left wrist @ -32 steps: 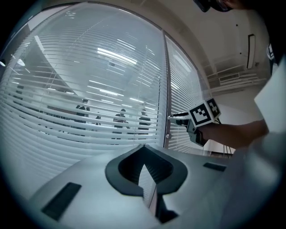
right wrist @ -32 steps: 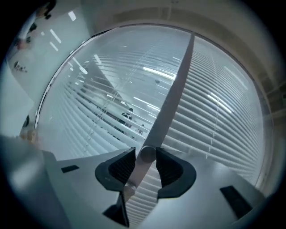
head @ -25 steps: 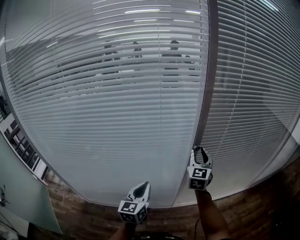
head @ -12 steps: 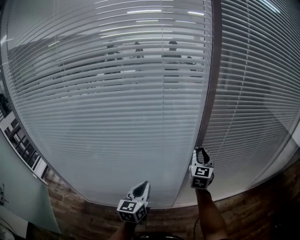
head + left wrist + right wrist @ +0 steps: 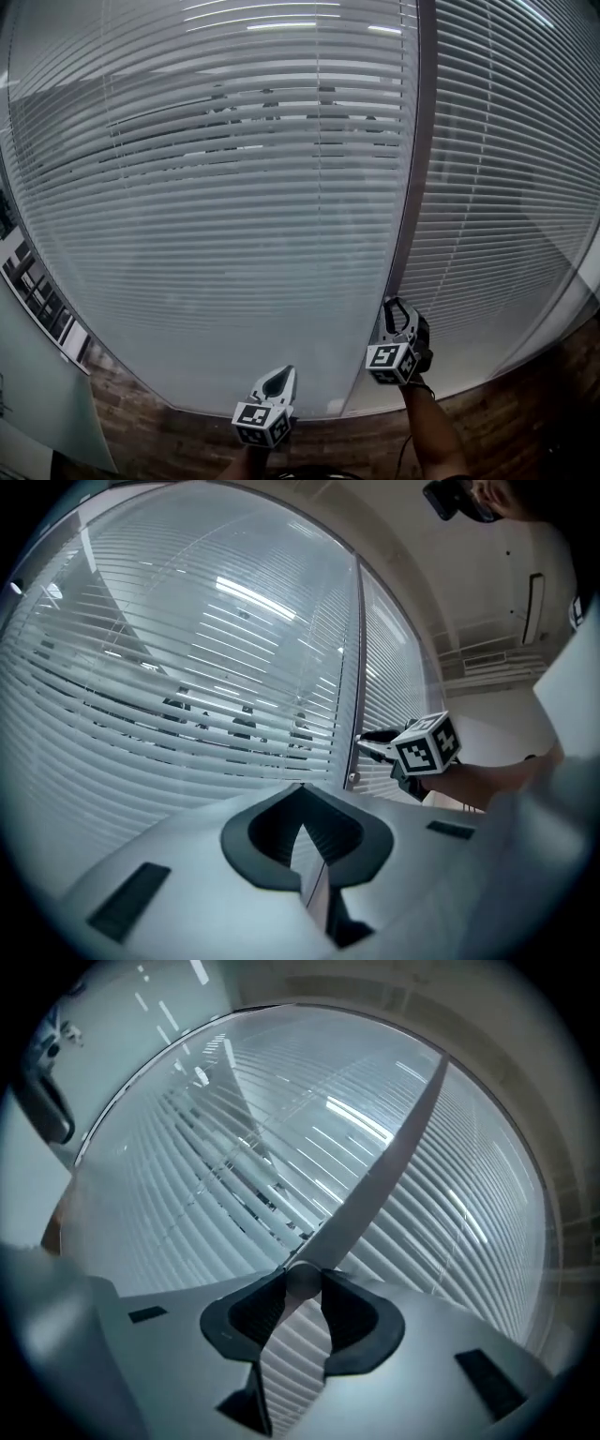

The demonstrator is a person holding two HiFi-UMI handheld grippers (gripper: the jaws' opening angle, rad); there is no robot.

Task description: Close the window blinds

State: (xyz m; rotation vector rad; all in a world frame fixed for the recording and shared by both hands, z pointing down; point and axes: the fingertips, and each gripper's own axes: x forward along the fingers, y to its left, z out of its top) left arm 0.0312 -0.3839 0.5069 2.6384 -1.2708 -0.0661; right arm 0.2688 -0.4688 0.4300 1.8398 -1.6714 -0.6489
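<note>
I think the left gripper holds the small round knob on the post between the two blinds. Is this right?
Not quite: it is the right gripper that holds it. The right gripper view shows the round knob, on the post between the two blinds, pinched between its jaw tips. The left gripper has its jaws together on nothing.

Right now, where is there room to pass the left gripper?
Free: in front of the left pane, between the left gripper and the frame post. Crowded: low on the post, where the right gripper clamps the knob.
</note>
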